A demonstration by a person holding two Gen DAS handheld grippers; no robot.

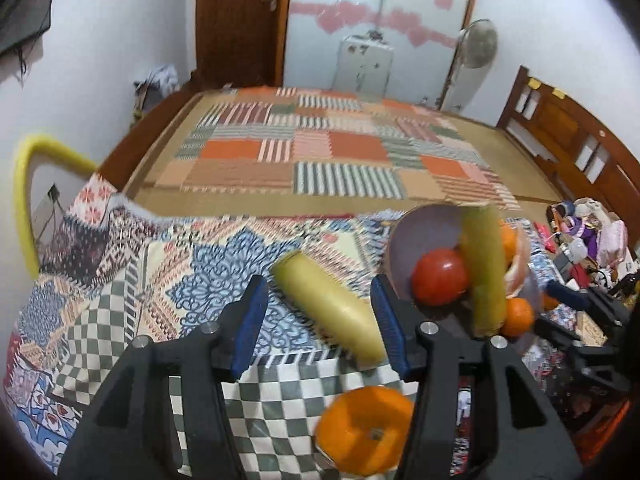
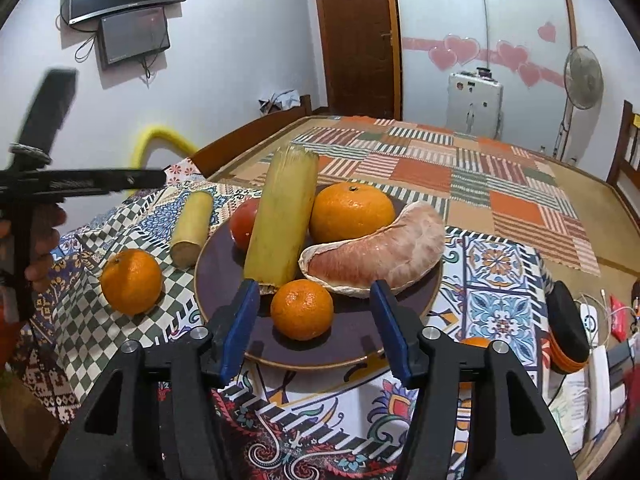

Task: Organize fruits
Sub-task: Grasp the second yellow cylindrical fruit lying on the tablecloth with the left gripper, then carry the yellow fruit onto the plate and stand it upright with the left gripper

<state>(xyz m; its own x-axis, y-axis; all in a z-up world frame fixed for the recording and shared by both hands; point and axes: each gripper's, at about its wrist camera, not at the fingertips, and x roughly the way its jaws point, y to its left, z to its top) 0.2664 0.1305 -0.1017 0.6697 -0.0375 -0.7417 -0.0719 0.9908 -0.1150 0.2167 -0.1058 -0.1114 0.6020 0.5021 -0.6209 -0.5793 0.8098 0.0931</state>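
Observation:
A dark purple plate (image 2: 224, 264) on the patterned cloth holds a tomato (image 2: 244, 222), a yellow-green cane piece (image 2: 282, 216), a large orange (image 2: 352, 212), a pomelo segment (image 2: 380, 252) and a small orange (image 2: 302, 308). My right gripper (image 2: 314, 320) is open, its blue pads on either side of the small orange with gaps on both sides. Left of the plate lie a second cane piece (image 1: 328, 304) and a loose orange (image 1: 366, 434). My left gripper (image 1: 320, 320) is open above that cane piece, which lies slantwise between its fingers without touching them.
The cloth-covered table (image 1: 100, 320) ends at a bed with a patchwork mat (image 1: 320, 152). A yellow foam tube (image 1: 24, 200) curves at the left edge. Clutter and cables (image 1: 588, 240) lie to the right. A black-and-orange stack (image 2: 568, 328) stands right of the plate.

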